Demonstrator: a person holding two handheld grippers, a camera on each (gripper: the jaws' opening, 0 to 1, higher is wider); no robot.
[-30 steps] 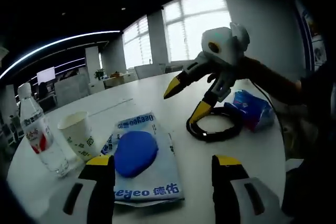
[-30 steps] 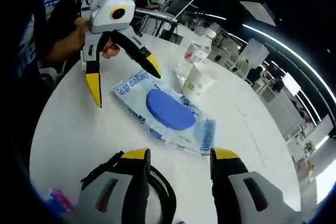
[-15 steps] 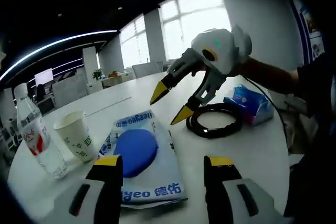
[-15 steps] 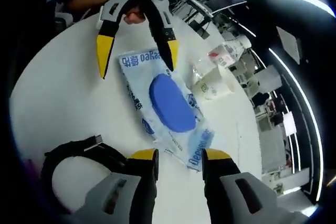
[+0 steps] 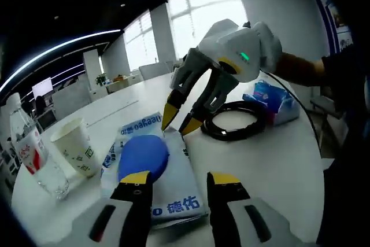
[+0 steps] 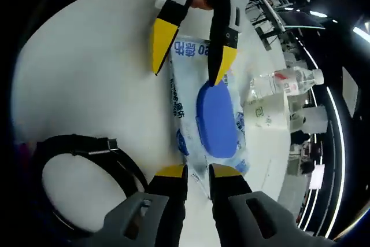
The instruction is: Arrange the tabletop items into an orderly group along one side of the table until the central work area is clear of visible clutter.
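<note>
On the white worktop [image 5: 272, 154] a paper cup [image 5: 74, 147] stands upright with its mouth open; what it holds cannot be made out. Just beside it stands a clear water bottle [image 5: 27, 150] with a red label, cap on. Both sit to the left of the left hand-held gripper [image 5: 176, 179] in the left gripper view.

The wet-wipe packet [image 5: 151, 174], pale blue with a round blue lid, lies flat right ahead of the left hand-held gripper, its near edge between and under the two yellow-tipped jaws. Those jaws stand moderately apart and grip nothing.

The right hand-held gripper [image 5: 180, 120] reaches in from the right of the left gripper view, jaw tips pointing down at the packet's far edge, the gap between them narrow. In the right gripper view its own tips [image 6: 196, 170] are nearly together at the packet's [image 6: 211, 114] corner; whether they pinch the wrapper cannot be told. Across the packet, the left hand-held gripper [image 6: 188, 47] points back, one tip over the lid, the other over bare worktop [image 6: 87, 79].

A coiled black cable [image 6: 81, 172] lies on the worktop left of the right hand-held gripper. In the left gripper view the cable [image 5: 237, 121] sits behind the right hand-held gripper, touching a blue tissue pack [image 5: 272, 102] beyond it.
</note>
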